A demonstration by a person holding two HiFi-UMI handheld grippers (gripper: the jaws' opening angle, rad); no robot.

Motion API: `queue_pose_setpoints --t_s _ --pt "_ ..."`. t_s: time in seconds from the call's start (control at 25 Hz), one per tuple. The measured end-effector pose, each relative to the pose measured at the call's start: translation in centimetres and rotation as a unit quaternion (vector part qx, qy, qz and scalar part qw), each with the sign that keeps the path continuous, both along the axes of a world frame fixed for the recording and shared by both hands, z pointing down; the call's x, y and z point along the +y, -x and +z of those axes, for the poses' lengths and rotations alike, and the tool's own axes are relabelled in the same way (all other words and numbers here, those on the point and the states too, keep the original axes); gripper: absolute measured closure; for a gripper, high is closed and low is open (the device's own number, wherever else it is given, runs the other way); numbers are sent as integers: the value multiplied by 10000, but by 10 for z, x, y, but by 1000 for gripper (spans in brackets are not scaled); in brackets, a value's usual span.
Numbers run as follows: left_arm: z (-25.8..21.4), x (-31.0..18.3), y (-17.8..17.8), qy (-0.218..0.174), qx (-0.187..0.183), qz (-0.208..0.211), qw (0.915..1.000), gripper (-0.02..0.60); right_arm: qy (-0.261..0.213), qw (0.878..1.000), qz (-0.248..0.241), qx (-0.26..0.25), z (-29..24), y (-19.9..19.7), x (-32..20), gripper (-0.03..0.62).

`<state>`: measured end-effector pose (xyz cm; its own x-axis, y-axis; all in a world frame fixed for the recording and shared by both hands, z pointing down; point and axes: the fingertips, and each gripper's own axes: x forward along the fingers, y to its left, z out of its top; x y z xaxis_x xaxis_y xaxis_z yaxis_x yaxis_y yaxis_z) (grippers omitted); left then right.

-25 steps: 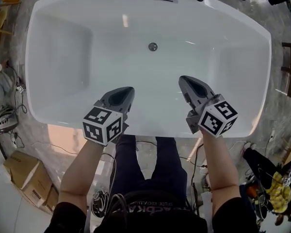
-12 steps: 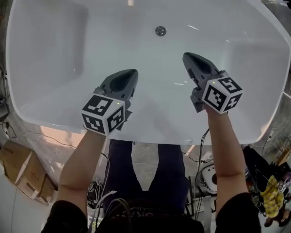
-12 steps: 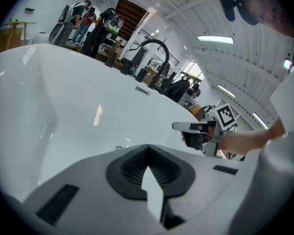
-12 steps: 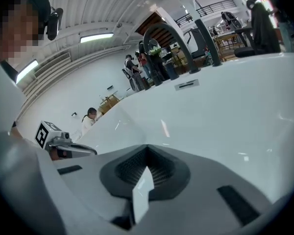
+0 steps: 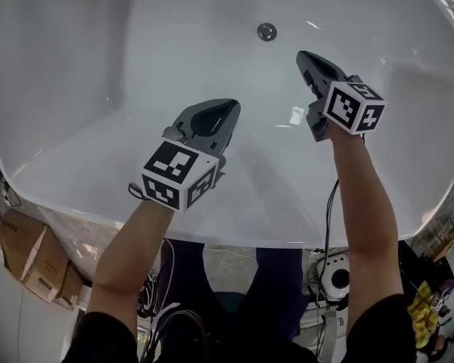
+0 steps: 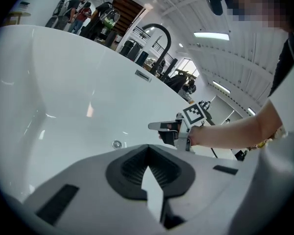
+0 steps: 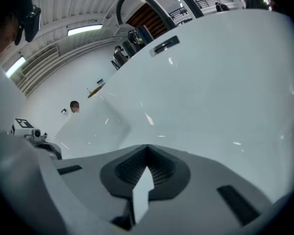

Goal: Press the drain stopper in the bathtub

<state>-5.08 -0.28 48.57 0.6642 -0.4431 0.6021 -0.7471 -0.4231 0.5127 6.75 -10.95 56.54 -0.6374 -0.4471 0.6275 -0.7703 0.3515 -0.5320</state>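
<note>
Both arms stretched down into the bathtub [image 5: 76, 89], the left tongs [image 5: 231, 108] and right tongs [image 5: 303, 55] each shut together, empty. The round, shiny metal drain stopper [image 5: 266, 31] sat mid-floor in the bathtub, untouched

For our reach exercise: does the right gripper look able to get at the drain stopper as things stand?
Probably yes: the right gripper, jaws together, hovers near the drain stopper, with only bare bathtub floor between them.
</note>
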Motion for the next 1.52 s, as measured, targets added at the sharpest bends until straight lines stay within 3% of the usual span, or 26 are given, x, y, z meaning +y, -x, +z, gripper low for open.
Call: queue_pose_setpoints --t_s 0.76,1.08,1.24,1.52 --pt "37 -4 -6 294 25 93 9995 578 368 9959 -340 751 185 17 -59 582" --pt "40 -5 -7 545 -127 231 9982 578 589 9937 -153 938 226 15 -66 582" --pt "33 -8 -9 728 176 97 9971 578 673 9909 -285 1127 240 16 -66 582" --pt "28 -12 -9 841 257 102 9961 578 833 9887 -235 1225 261 21 -72 582"
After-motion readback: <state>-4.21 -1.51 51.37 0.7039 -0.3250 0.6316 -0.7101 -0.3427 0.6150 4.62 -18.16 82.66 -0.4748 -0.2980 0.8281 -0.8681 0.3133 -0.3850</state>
